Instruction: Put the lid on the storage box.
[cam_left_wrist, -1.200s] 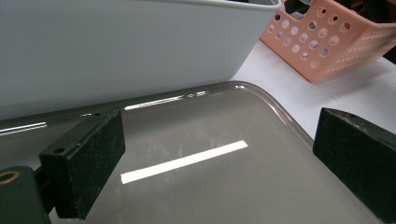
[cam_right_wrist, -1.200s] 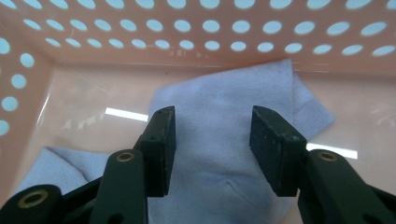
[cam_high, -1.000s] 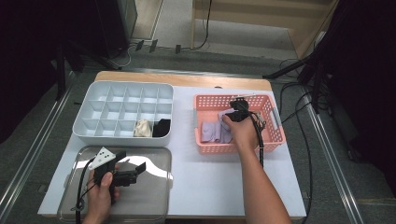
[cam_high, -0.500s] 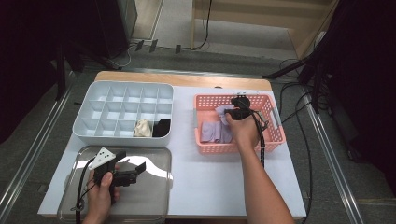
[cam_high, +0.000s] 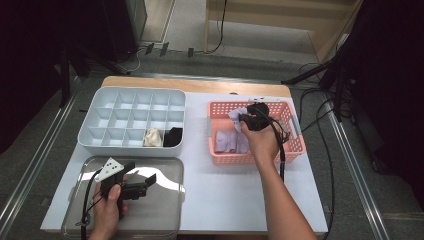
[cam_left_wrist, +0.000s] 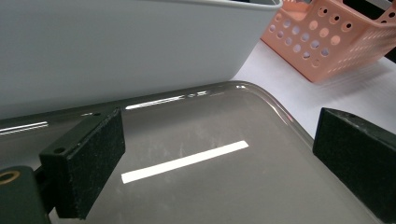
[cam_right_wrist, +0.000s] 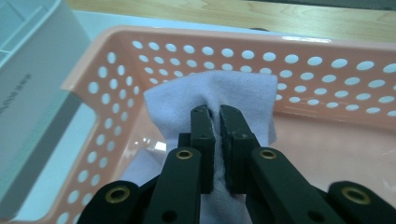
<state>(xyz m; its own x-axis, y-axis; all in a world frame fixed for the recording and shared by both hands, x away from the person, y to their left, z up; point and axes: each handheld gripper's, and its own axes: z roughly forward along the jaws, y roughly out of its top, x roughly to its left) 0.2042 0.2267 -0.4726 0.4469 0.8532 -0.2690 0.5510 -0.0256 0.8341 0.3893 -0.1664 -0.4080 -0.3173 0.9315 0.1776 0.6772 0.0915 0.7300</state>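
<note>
Right gripper view: right tongs (cam_right_wrist: 216, 140) pinch a pale lilac, soft, creased cloth (cam_right_wrist: 233, 95); left tongs (cam_left_wrist: 215, 158) spread.

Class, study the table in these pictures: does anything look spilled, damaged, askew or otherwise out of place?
Nothing stands out. The grey divided organizer, the pink basket and the metal tray sit square on the table. The right gripper is shut on a pale lilac cloth over the basket; the left gripper is open above the tray.
</note>
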